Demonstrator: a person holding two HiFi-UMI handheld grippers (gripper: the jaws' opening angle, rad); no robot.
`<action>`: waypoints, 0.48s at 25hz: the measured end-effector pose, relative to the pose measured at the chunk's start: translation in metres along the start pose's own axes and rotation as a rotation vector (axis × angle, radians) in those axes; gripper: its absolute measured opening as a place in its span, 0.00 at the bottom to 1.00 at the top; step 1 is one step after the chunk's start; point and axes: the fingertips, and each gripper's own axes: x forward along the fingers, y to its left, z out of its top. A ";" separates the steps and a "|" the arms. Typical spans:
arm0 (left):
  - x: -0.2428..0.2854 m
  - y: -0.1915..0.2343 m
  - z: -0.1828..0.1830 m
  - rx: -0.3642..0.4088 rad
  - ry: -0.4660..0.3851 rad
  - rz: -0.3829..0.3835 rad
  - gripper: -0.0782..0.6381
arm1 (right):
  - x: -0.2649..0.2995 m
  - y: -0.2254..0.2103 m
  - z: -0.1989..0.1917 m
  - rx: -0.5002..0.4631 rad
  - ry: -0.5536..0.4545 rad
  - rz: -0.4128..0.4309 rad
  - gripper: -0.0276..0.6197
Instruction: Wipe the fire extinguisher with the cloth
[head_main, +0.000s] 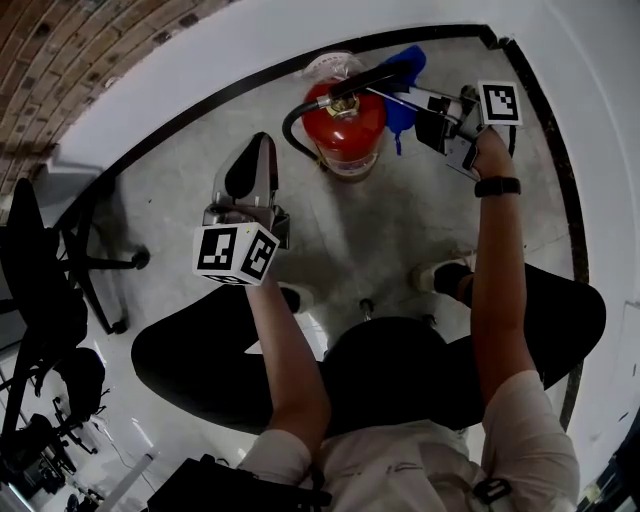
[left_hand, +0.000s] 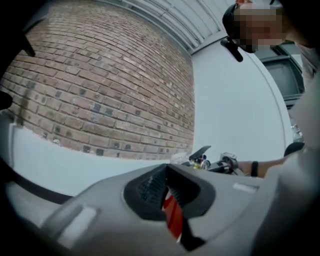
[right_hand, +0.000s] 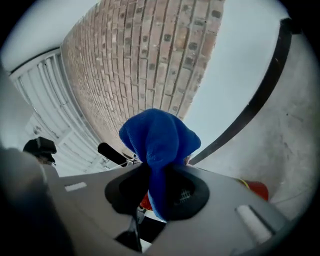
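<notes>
Left gripper (left_hand: 166, 176) jaws together, empty, red extinguisher (left_hand: 174, 216) sliver beyond them, its black lever (left_hand: 200, 151) above, brick wall (left_hand: 110, 85) behind, right gripper (left_hand: 226, 163) beside lever

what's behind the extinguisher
The blue cloth, pinched in the right tool, then the white wall. The extinguisher hides part of the cloth and the floor right behind it.

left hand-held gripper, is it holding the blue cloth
No, the blue cloth is pinched in the right hand-held gripper, while the left hand-held gripper has its jaws together on nothing.
</notes>
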 end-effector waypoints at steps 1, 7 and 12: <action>-0.001 0.000 0.000 0.001 -0.001 -0.001 0.11 | 0.000 -0.002 -0.002 0.021 -0.007 0.017 0.16; -0.006 0.006 0.000 -0.001 0.009 0.013 0.11 | -0.004 -0.041 -0.021 0.039 0.019 -0.047 0.16; -0.004 0.010 -0.007 0.001 0.023 0.024 0.11 | -0.007 -0.112 -0.056 0.122 0.085 -0.171 0.16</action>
